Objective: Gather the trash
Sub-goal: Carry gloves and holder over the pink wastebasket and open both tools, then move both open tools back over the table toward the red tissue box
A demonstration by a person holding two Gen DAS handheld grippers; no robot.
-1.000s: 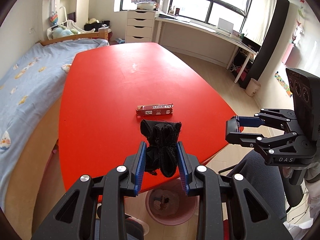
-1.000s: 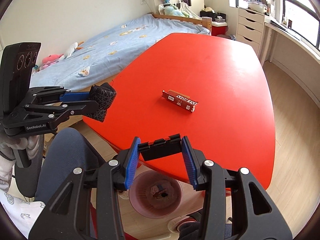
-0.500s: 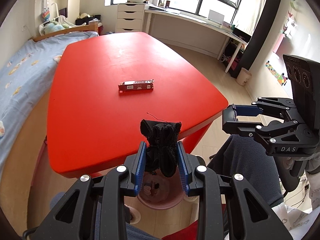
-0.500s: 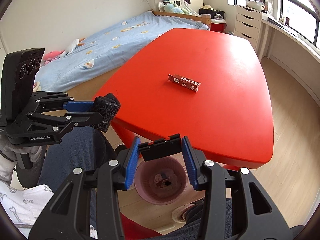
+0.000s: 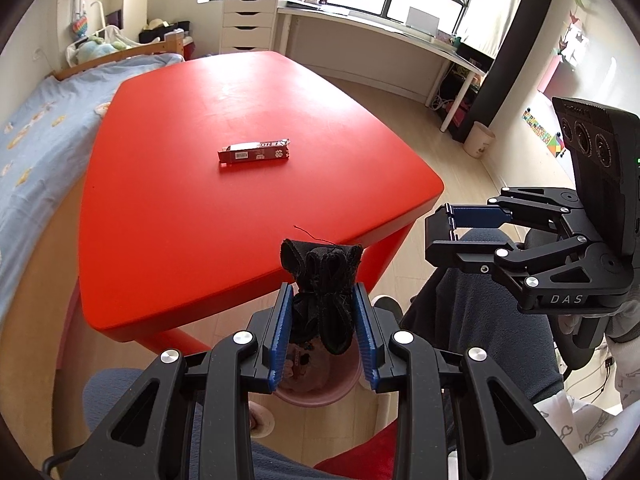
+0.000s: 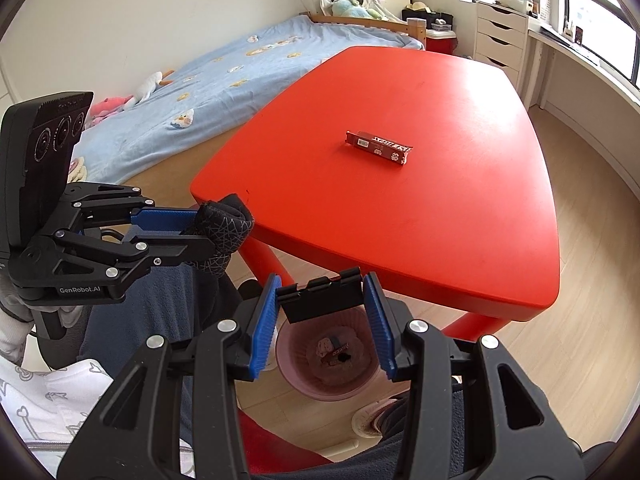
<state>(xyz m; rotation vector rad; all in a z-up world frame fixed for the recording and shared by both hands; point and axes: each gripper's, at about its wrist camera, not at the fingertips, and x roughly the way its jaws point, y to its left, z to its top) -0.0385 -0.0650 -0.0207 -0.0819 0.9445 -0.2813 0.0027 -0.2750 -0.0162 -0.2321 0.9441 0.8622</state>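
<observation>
A black sock (image 5: pixel 322 292) is clamped in the left tool (image 5: pixel 323 334), above the pink bin (image 6: pixel 328 354) at lower centre. A black clip (image 6: pixel 320 294) is gripped by the right tool (image 6: pixel 322 326). A red box (image 5: pixel 254 152) lies mid-tabletop (image 5: pixel 200 220).

At the bottom of the right wrist view, the right gripper (image 6: pixel 322 312) clamps a flat black plastic clip-like piece (image 6: pixel 320 298) between its blue-padded fingers (image 6: pixel 264 322). Directly below, on the pale wooden floor, stands a round pink plastic waste bin (image 6: pixel 326 354) with a few scraps inside. To the left, the left gripper (image 6: pixel 208 232) holds a crumpled black mesh fabric wad (image 6: pixel 224 234), off the near corner of the glossy red table (image 6: pixel 400 160). A long red printed cardboard box (image 6: pixel 379 147) lies flat near the table's middle. A bed with a light blue patterned cover (image 6: pixel 224 76) runs along the far wall.
</observation>
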